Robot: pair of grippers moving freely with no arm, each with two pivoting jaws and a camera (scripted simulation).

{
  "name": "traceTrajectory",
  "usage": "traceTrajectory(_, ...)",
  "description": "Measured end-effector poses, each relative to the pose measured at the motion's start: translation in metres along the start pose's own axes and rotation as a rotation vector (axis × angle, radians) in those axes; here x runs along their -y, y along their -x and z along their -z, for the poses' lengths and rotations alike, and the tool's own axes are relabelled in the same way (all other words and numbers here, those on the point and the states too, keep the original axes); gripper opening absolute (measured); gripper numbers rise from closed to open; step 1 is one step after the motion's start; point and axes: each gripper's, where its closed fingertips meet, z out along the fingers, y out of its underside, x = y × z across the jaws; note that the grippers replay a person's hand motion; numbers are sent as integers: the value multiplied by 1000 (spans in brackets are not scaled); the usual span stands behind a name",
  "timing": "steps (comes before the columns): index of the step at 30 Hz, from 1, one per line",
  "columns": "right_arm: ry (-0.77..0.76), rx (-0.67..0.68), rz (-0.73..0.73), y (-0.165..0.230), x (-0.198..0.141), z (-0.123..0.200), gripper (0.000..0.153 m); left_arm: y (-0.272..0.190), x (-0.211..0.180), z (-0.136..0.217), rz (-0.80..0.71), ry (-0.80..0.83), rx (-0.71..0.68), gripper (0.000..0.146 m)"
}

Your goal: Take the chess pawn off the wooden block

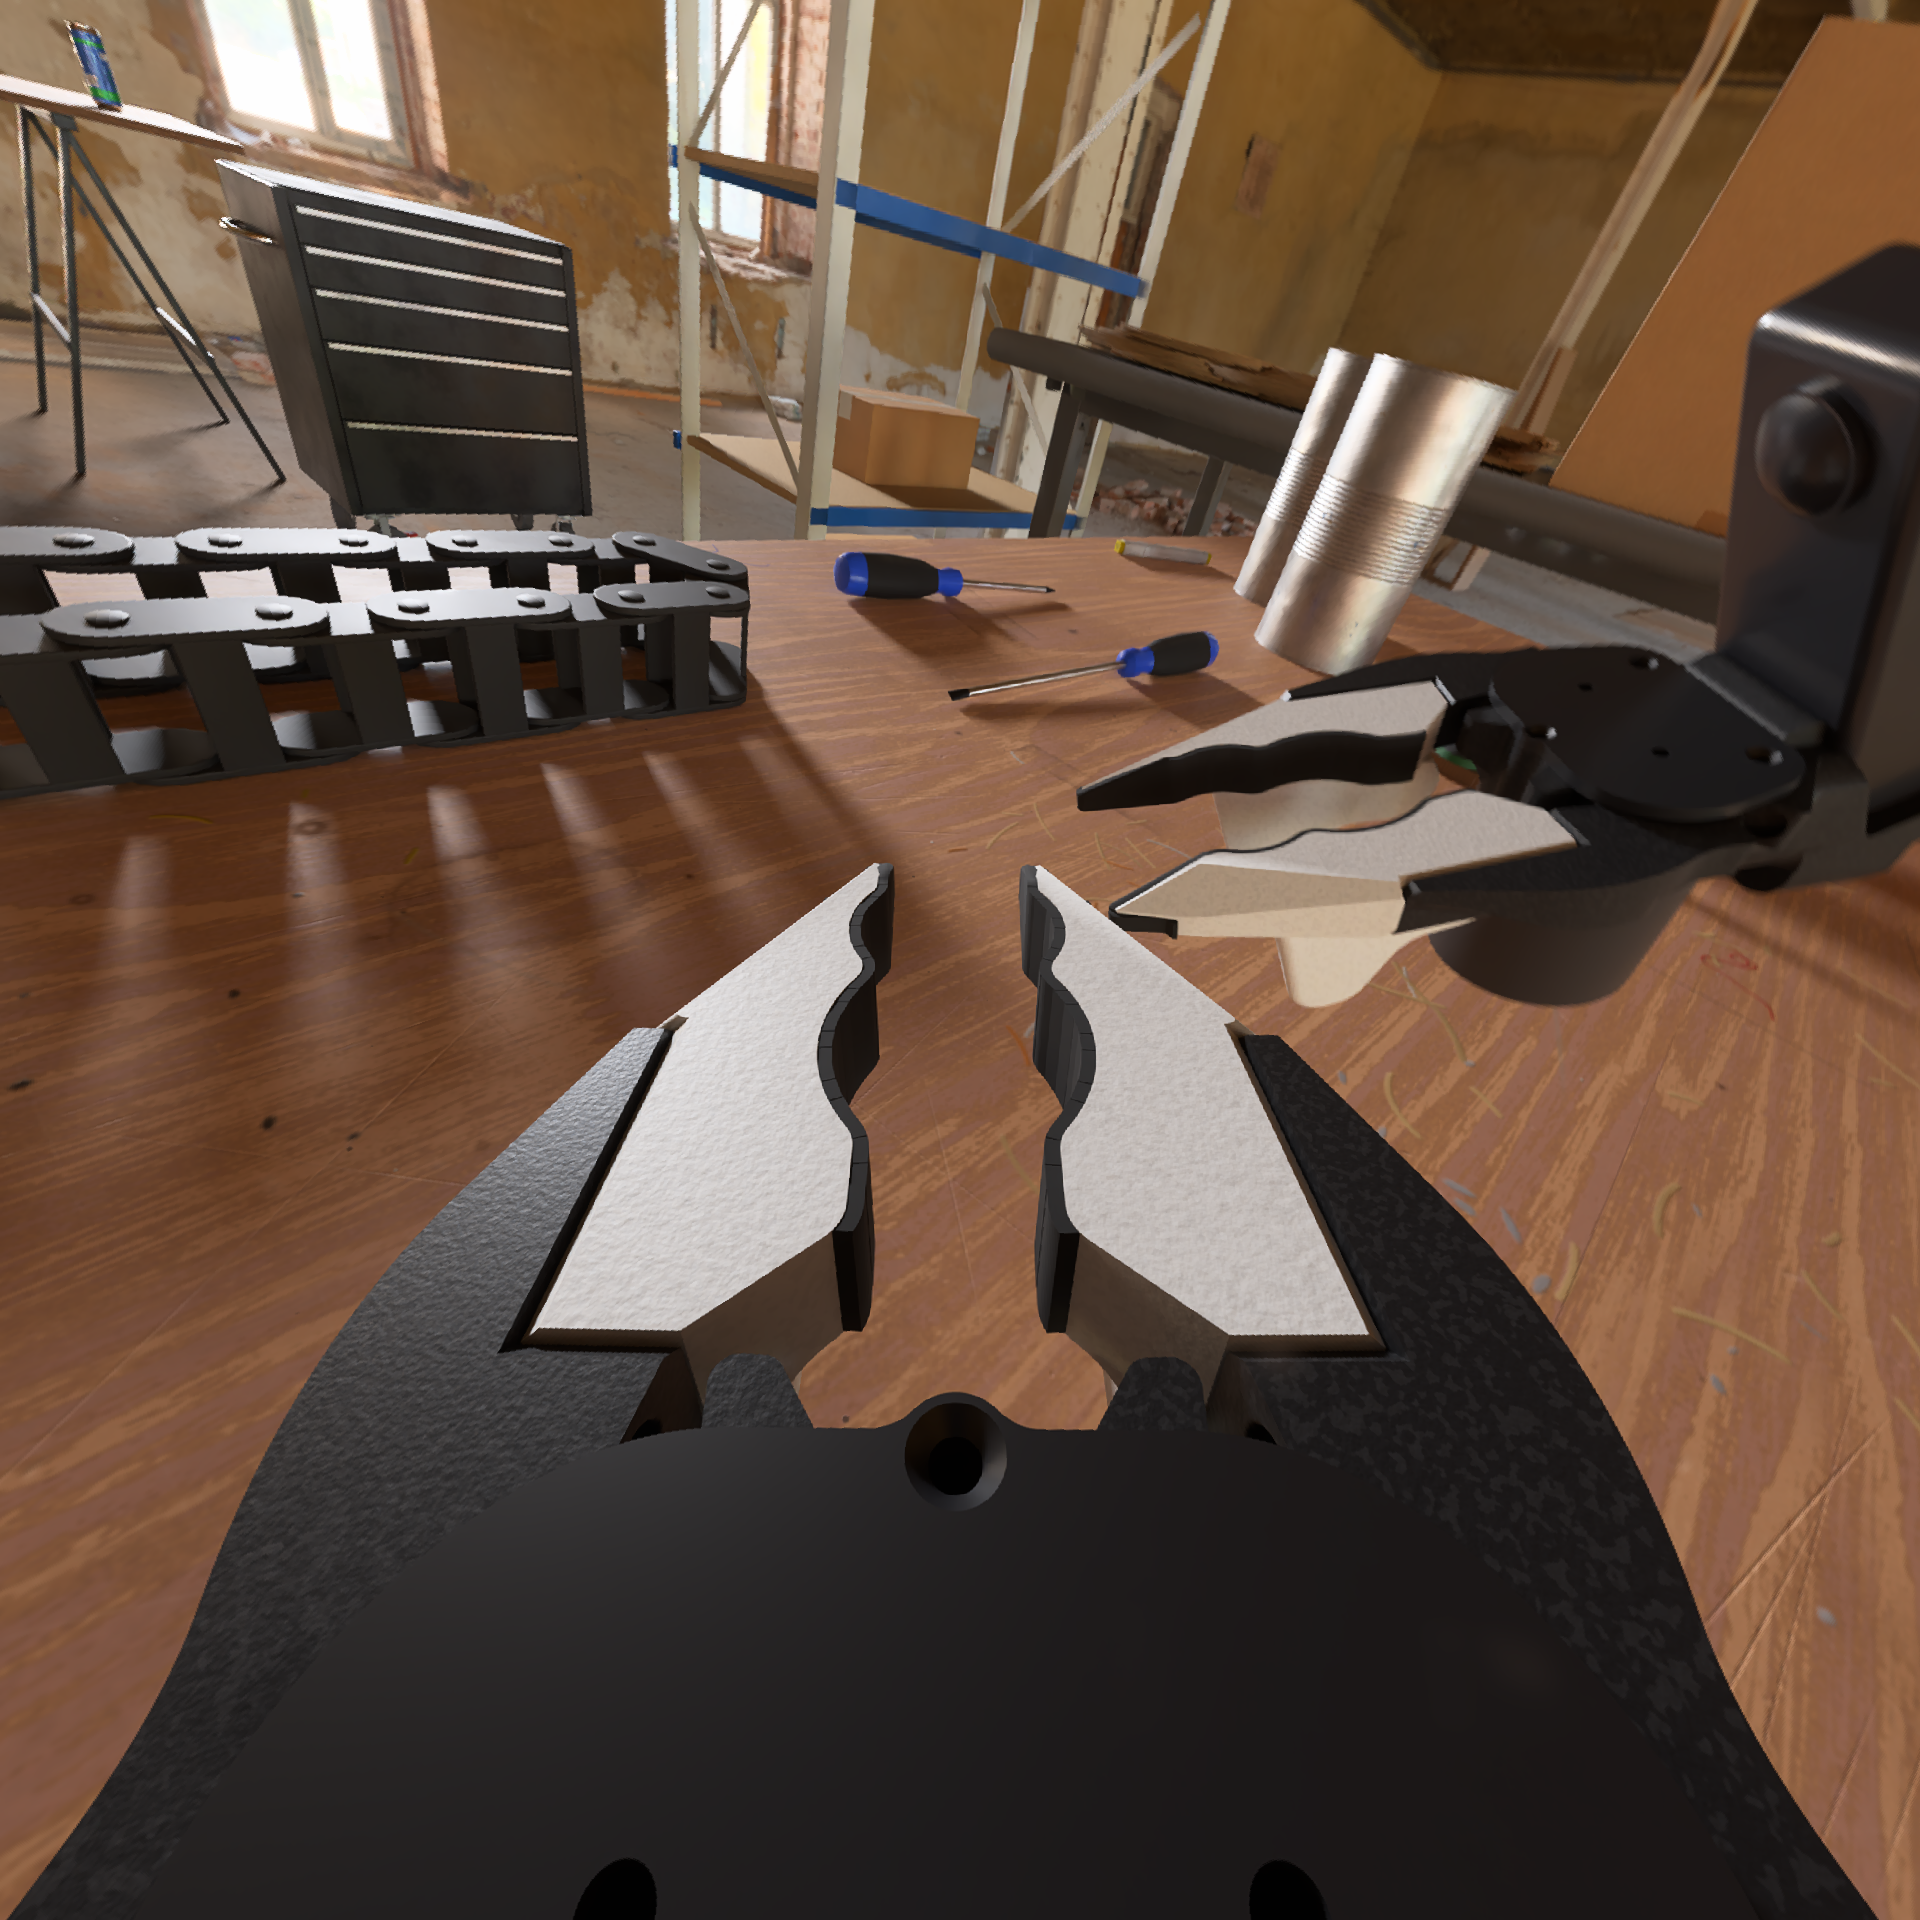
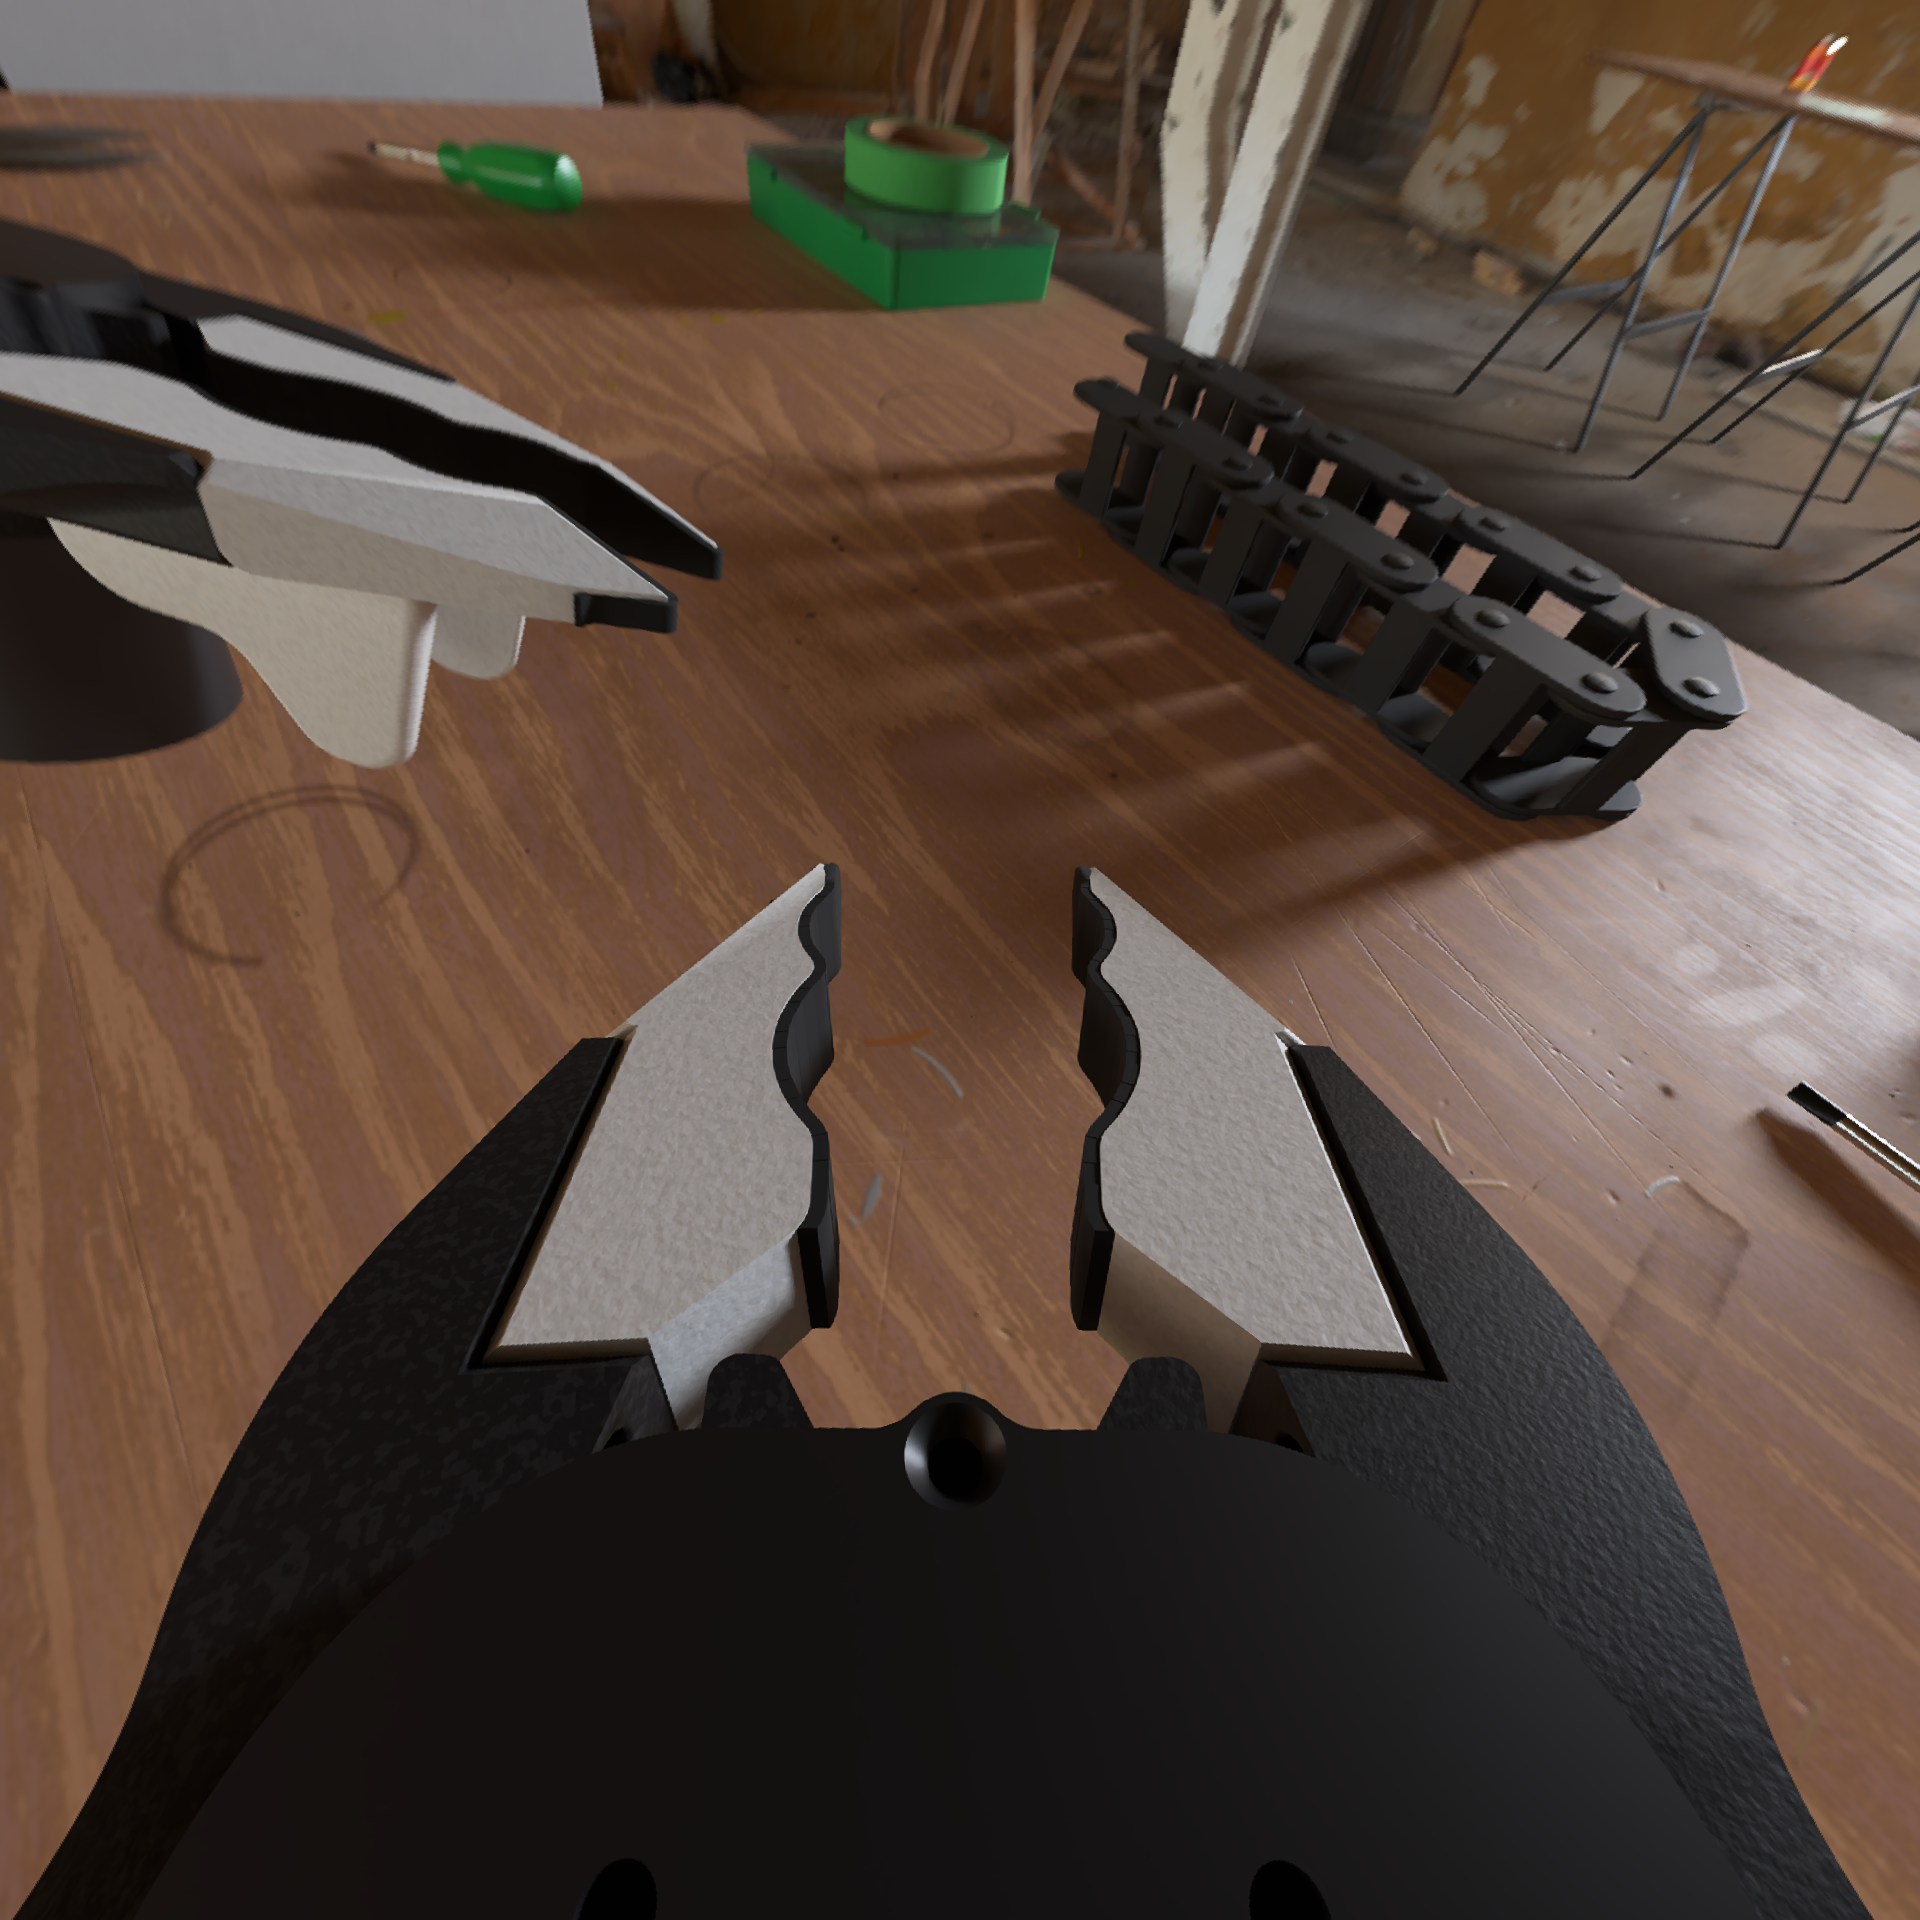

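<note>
No chess pawn and no wooden block show in either view. My left gripper [image 1: 956, 878] is open and empty, a little above the brown wooden table [image 1: 520, 1039]. My right gripper [image 2: 956, 878] is open a bit wider and is also empty above the table [image 2: 727, 779]. The two grippers point towards each other at an angle. The right gripper shows in the left wrist view [image 1: 1101, 857], close to the right of my left fingertips. The left gripper shows at the upper left of the right wrist view [image 2: 691, 592].
A black cable chain [image 1: 364, 644] [image 2: 1403, 582] lies along one table edge. Two blue-handled screwdrivers [image 1: 935, 575] [image 1: 1091, 670] and two metal cylinders [image 1: 1371, 520] lie beyond. A green screwdriver [image 2: 499, 171], a green tape roll [image 2: 925, 161] on a green box [image 2: 935, 260], and a brush [image 2: 1860, 1138] also show.
</note>
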Motion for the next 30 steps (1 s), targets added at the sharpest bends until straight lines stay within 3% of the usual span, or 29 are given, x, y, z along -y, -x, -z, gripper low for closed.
traceTrajectory(2, -14, -26, -8, 1, 2, 1, 51, 1, 1, -4, 24, -9, 6, 23)
traceTrajectory(5, 93, -117, 64, -13, -10, 9, 72, 2, -6, -12, 57, 86, -1, 28)
traceTrajectory(10, -41, -192, -27, -40, 9, 50, 74, -5, -14, -1, -30, 99, 51, 42)
traceTrajectory(14, -258, -175, -234, -69, 46, 109, 79, -1, -12, 11, -61, 80, 97, 48)
traceTrajectory(17, -367, -290, -283, -112, 52, 173, 68, 3, -13, 15, -24, 89, 102, 49)
traceTrajectory(21, -335, -681, -220, -186, 5, 274, 53, 0, -17, 16, 27, 100, 67, 48)
traceTrajectory(24, -325, -921, -241, -224, -45, 334, 54, -6, -20, 14, 34, 122, 39, 43)
traceTrajectory(27, -401, -947, -390, -244, -77, 357, 64, -10, -24, 10, 15, 149, 22, 43)
traceTrajectory(30, -315, -931, -465, -255, -105, 351, 74, -14, -30, 8, -18, 181, 10, 45)
